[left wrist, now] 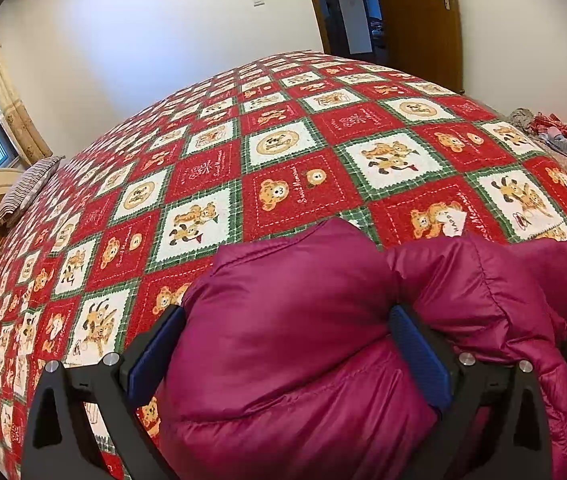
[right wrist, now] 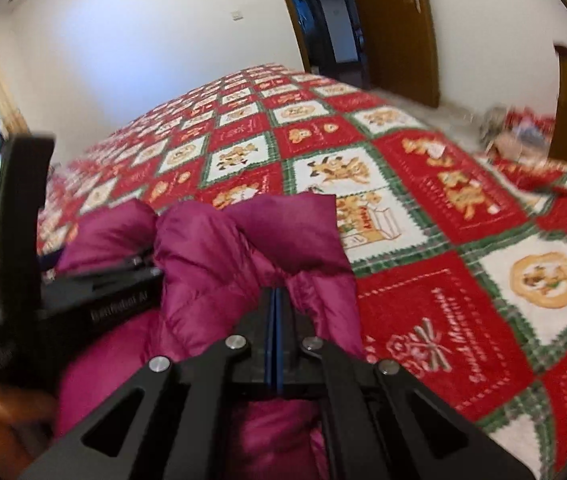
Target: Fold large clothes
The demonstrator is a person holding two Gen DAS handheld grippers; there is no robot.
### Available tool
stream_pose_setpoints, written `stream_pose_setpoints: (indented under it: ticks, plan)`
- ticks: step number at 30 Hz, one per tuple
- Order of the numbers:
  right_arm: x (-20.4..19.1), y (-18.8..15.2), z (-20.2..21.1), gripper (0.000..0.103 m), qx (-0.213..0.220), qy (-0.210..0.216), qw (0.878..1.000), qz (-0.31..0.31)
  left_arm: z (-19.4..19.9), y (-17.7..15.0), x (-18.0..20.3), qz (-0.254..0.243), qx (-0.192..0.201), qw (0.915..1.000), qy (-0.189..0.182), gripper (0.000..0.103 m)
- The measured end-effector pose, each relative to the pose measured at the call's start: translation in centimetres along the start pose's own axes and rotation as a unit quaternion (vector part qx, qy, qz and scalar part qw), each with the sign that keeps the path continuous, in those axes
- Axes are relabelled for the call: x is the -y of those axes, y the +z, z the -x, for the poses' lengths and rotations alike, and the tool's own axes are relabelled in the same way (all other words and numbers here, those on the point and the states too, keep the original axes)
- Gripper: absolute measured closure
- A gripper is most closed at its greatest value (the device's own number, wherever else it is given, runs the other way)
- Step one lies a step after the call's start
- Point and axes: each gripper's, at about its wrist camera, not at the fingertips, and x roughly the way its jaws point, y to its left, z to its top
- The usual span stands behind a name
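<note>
Folding a big puffy purple coat (left wrist: 291,344) on the bed (left wrist: 211,168), near its front edge. Looks like partway through: bunched up in fat lumps, not flat and neat yet.

Left tongs (left wrist: 283,360) wide apart, one blue pad on each side of a fat lump of the coat, not squeezing it. Right tongs (right wrist: 274,340) pressed tight together, with a bit of coat pinched at the tips, as far as can be seen. Right view blurry.

Next, most likely: take a new hold with the left tongs, then pull and lay the coat over itself. Needs care, since slippery and puffy, so may spring back open.

No boxes or baskets to see. Only a striped pillow (left wrist: 23,192) at the far left of the bed and a heap of clothes (left wrist: 547,132) far right.
</note>
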Motion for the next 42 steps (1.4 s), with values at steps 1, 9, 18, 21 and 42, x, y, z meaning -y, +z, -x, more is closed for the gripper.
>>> stream_pose_setpoints:
  ticks: [1, 9, 18, 21, 42]
  plan:
    - [0.4, -0.1, -0.2, 0.103, 0.0, 0.008, 1.0, -0.007, 0.0, 0.0, 0.0, 0.0, 0.0, 1.0, 0.001, 0.001]
    - [1.1, -0.3, -0.8, 0.103, 0.002, 0.016, 1.0, -0.007, 1.3, -0.1, -1.2, 0.0, -0.014, 0.9987, -0.049, 0.001]
    - [1.2, -0.3, -0.8, 0.103, 0.004, 0.019, 1.0, -0.012, 8.8, -6.7, -5.3, 0.079, 0.004, 0.9939, -0.077, 0.001]
    - [1.1, -0.3, -0.6, 0.103, 0.005, 0.016, 1.0, -0.009, 8.0, -8.1, -5.1, 0.103, 0.011, 0.9919, -0.074, 0.001]
    - [0.7, 0.2, 2.5, 0.095, -0.007, -0.001, 1.0, 0.006, 8.8, -7.8, -5.5, 0.036, 0.012, 0.9985, -0.039, 0.001]
